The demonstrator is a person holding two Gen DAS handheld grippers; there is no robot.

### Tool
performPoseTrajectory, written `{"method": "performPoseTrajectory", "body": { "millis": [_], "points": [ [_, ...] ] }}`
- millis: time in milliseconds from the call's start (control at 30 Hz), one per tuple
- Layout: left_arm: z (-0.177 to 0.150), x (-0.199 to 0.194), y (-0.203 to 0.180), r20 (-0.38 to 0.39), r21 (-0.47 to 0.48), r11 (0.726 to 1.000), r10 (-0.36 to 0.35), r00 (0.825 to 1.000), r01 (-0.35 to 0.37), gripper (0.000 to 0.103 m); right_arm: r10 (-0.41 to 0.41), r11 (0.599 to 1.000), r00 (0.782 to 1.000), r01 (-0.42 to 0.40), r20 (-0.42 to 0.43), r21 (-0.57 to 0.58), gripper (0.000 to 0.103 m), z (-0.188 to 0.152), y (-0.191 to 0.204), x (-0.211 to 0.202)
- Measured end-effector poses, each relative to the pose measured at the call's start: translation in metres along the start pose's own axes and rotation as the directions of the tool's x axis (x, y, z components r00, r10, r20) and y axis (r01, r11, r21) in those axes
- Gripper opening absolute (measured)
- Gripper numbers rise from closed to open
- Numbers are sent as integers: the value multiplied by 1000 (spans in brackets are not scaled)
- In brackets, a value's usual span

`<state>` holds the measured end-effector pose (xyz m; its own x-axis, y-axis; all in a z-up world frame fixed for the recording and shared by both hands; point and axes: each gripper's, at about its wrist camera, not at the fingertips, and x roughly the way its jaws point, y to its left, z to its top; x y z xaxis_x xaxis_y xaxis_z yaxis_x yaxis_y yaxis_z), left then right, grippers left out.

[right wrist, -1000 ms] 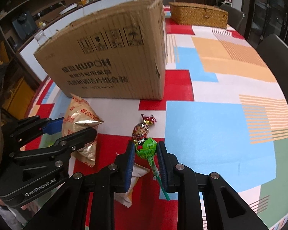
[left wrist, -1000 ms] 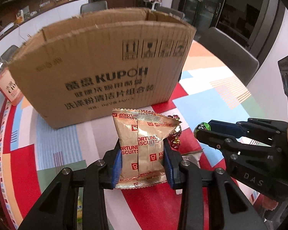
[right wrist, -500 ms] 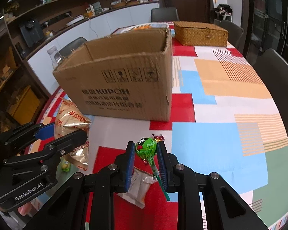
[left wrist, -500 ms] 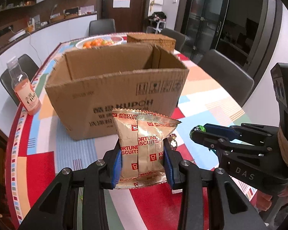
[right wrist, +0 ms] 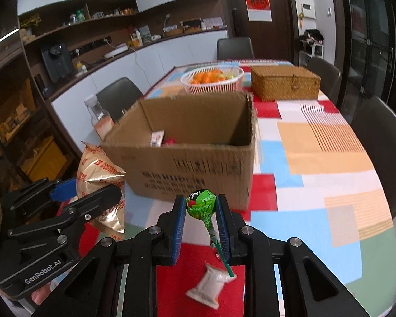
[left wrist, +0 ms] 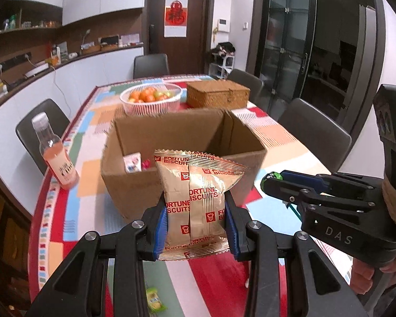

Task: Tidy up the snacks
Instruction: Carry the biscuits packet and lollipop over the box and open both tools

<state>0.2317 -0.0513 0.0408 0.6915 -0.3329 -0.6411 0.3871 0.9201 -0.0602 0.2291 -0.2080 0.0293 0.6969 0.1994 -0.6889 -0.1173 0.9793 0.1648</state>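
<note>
While the left gripper is clamped on a Fortune Biscuits packet at lower centre, a green lollipop is pinched by the right gripper; the open cardboard box behind perhaps holds small sweets.

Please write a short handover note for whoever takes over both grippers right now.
Left gripper: shut on the Fortune Biscuits packet, held before the cardboard box.
Right gripper: shut on the green lollipop, also short of the box.
Done: two small snacks already lie inside the box.
Left: drop both held items in, then collect the white packet and green packet on the table.
</note>
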Motion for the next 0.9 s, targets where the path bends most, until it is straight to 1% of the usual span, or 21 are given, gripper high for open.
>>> {"method": "performPoseTrajectory", "body": {
  "millis": [267,367,567,900],
  "points": [
    [27,0,15,51,-17,999,39,998,-38,37,5,1000,998,-4,57,-21,25,31,9,0],
    [37,4,23,58,-29,999,44,997,-43,37,6,1000,997,-4,72,-29,25,42,12,2],
    [54,16,36,53,-40,998,56,997,-54,37,3,999,996,1,92,-40,25,68,15,12],
    [83,51,56,17,-64,996,65,998,-63,37,-20,997,995,27,98,-70,25,107,18,36]
  ]
}}
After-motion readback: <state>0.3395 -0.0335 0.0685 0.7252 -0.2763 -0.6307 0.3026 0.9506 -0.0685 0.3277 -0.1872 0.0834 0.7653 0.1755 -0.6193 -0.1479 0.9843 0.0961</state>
